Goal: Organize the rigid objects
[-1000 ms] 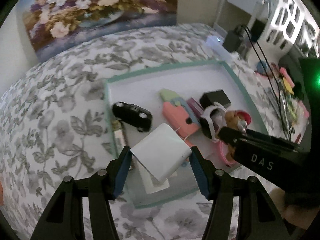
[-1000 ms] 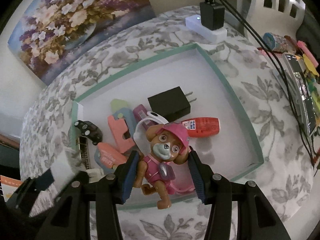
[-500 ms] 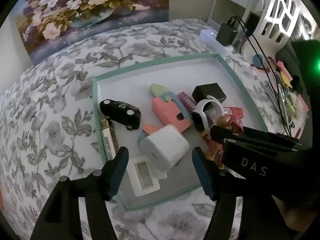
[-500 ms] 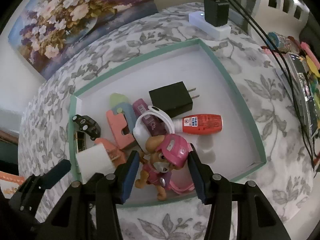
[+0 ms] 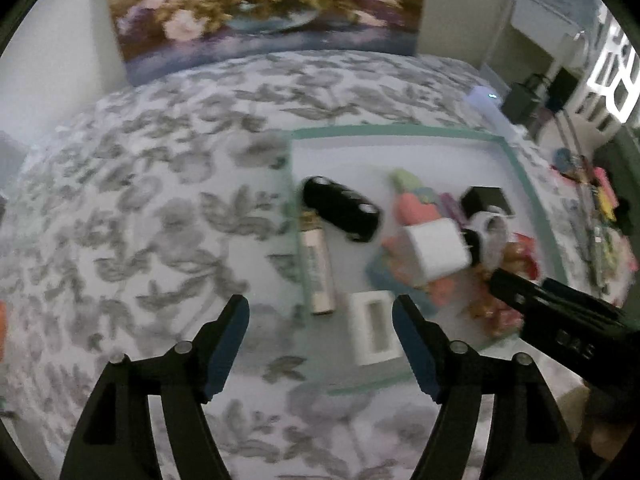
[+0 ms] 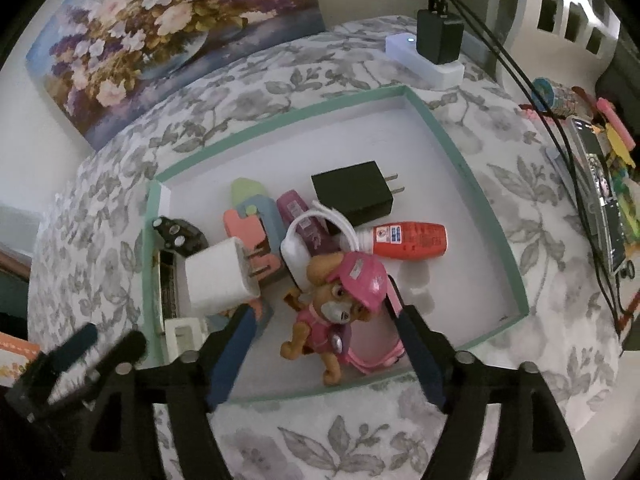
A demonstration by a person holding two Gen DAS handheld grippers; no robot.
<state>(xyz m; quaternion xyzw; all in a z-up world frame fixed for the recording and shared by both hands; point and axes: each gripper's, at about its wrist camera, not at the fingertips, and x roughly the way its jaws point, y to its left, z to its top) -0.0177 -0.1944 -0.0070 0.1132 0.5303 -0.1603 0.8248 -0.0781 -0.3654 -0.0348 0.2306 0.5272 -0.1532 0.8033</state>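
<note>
A teal-rimmed tray on a floral cloth holds the toys. My right gripper hangs over its near side with the jaws opening. A pink pup figure lies between them on the tray floor, clear of both pads. A white plug charger rests on pink pieces just left of it. In the left wrist view that charger lies in the tray. My left gripper is over the tray's left rim, its jaws opening with nothing held.
The tray also holds a black toy car, a black charger, a red bottle, white headphones, a harmonica and a small white frame. A power strip and cables lie behind and to the right.
The left gripper let go of the white charger, which dropped into the tray, and then slid left. The right gripper opened and released the pup figure, which now lies on the tray floor.
</note>
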